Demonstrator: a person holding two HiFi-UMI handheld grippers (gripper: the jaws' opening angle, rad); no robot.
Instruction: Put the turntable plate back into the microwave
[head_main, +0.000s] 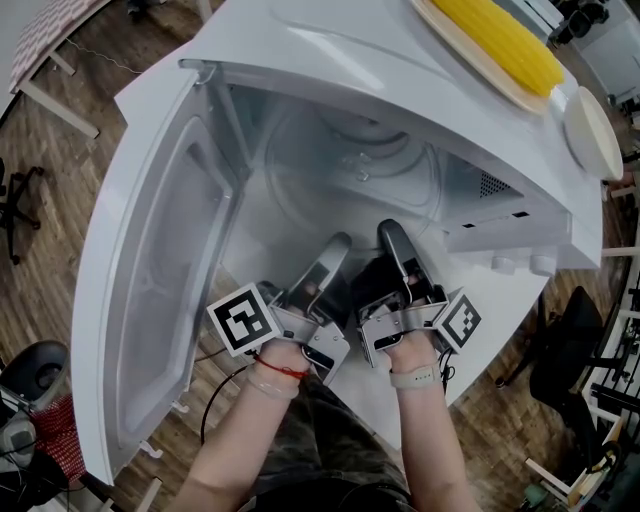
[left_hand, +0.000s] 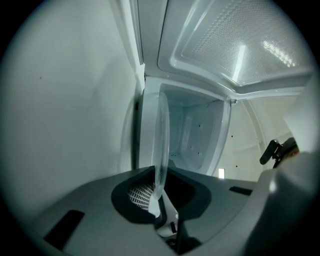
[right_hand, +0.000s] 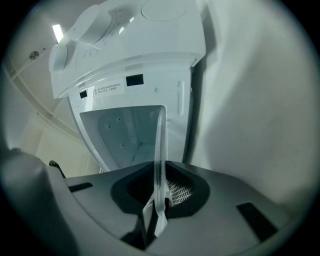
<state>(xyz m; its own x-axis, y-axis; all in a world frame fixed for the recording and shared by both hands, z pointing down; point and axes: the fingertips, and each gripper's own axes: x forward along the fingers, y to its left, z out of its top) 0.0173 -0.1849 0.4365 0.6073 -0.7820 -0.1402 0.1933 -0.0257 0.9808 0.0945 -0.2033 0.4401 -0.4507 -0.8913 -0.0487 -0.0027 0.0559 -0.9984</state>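
Note:
The clear glass turntable plate (head_main: 352, 178) is held level in the mouth of the open white microwave (head_main: 330, 60), with most of it inside the cavity. My left gripper (head_main: 336, 250) is shut on the plate's near rim, and my right gripper (head_main: 393, 238) is shut on the same rim just to the right. Between the jaws of the left gripper (left_hand: 159, 202) the plate (left_hand: 162, 145) shows edge-on. It is likewise pinched edge-on as the plate (right_hand: 160, 150) in my right gripper (right_hand: 160, 202).
The microwave door (head_main: 150, 290) hangs open at the left. On top of the oven lie a tray with corn (head_main: 500, 45) and a white dish (head_main: 592, 130). Control knobs (head_main: 503, 263) are at the right front. Wooden floor and a dark chair (head_main: 570, 350) surround it.

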